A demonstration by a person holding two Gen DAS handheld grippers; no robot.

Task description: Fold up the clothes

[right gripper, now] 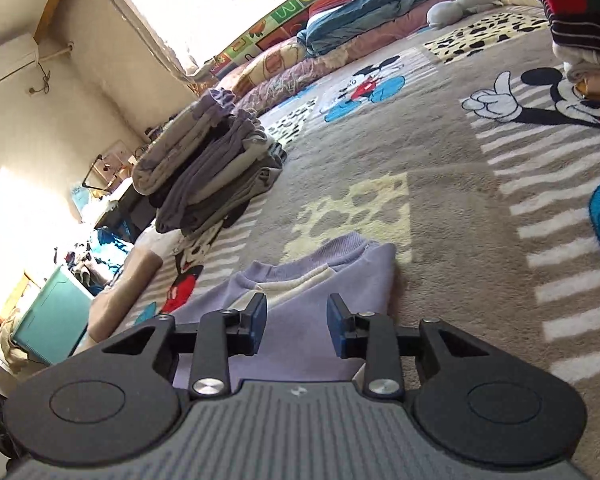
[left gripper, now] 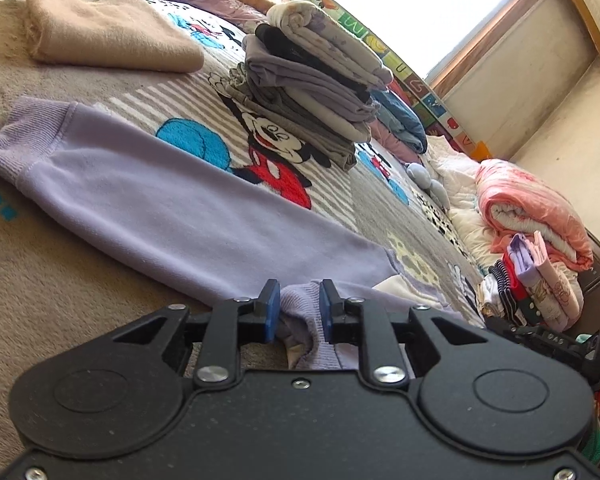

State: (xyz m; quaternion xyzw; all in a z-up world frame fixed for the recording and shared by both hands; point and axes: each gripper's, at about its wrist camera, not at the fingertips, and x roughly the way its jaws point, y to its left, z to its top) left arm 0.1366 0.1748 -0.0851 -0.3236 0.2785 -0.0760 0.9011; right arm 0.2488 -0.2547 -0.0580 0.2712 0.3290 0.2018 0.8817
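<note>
Clearly much of the folding is already behind the person: a stack of folded clothes (left gripper: 312,80) stands well beyond the left gripper (left gripper: 299,306), a folded beige blanket (left gripper: 108,32) lies farther off to the left of its jaws, and a smaller bundle of folded pieces (left gripper: 536,284) sits off to their right beside a rolled pink quilt (left gripper: 536,208). What is left, as far as these views show, is the lilac sweatshirt (left gripper: 172,200), which lies on the cartoon-print blanket (left gripper: 60,280) only partly folded. In the left wrist view one sleeve runs out flat from just ahead of the jaws toward the upper left, ending in its ribbed cuff (left gripper: 16,148). The left gripper's jaws stand partly open, with a bunched ribbed edge of the sweatshirt lying in the gap between the blue pads (left gripper: 272,312); whether the pads press on it cannot be told, and it looks loose rather than pinched. The right gripper (right gripper: 296,320) is wider open and holds nothing; the sweatshirt's body lies directly under and just ahead of its jaws, with the collar and a pale inner lining showing beyond them. Judging by this, the garment needs its sleeve brought in and its body folded over before it can join the stack, so the task seems well advanced but this piece is at an early stage.
</note>
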